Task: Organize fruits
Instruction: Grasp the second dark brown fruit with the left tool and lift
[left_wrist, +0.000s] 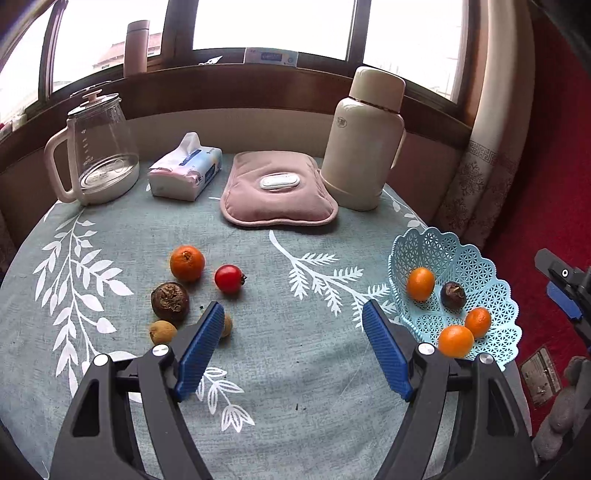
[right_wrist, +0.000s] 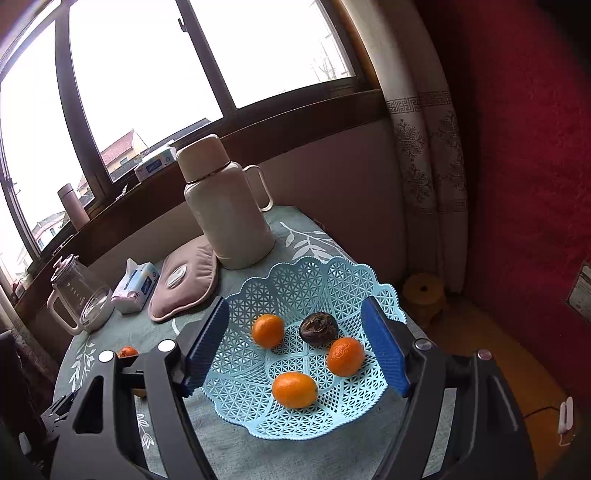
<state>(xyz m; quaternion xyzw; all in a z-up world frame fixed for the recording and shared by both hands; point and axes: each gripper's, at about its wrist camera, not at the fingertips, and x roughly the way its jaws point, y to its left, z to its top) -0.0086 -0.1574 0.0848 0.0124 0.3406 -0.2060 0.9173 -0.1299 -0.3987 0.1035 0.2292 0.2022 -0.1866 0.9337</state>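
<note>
My left gripper (left_wrist: 292, 306) hangs open over the table with nothing between its fingers. Just beyond its left finger lie loose fruits: an orange (left_wrist: 186, 263), a red tomato (left_wrist: 229, 278), a dark wrinkled fruit (left_wrist: 170, 301) and a small brown longan (left_wrist: 162, 331). A second longan (left_wrist: 226, 325) is half hidden behind that finger. A light blue lattice basket (left_wrist: 436, 247) stands at the right with three oranges and one dark fruit (left_wrist: 452, 294) in it. My right gripper (right_wrist: 296, 303) is open above that basket (right_wrist: 314, 266), empty, with an orange (right_wrist: 294, 389) nearest to it.
Along the far side of the table stand a glass kettle (left_wrist: 98, 155), a tissue pack (left_wrist: 186, 168), a pink heat pad (left_wrist: 277, 188) and a white thermos (left_wrist: 364, 140). The basket sits near the table's right edge. A small yellow stool (right_wrist: 424, 291) stands on the floor beyond.
</note>
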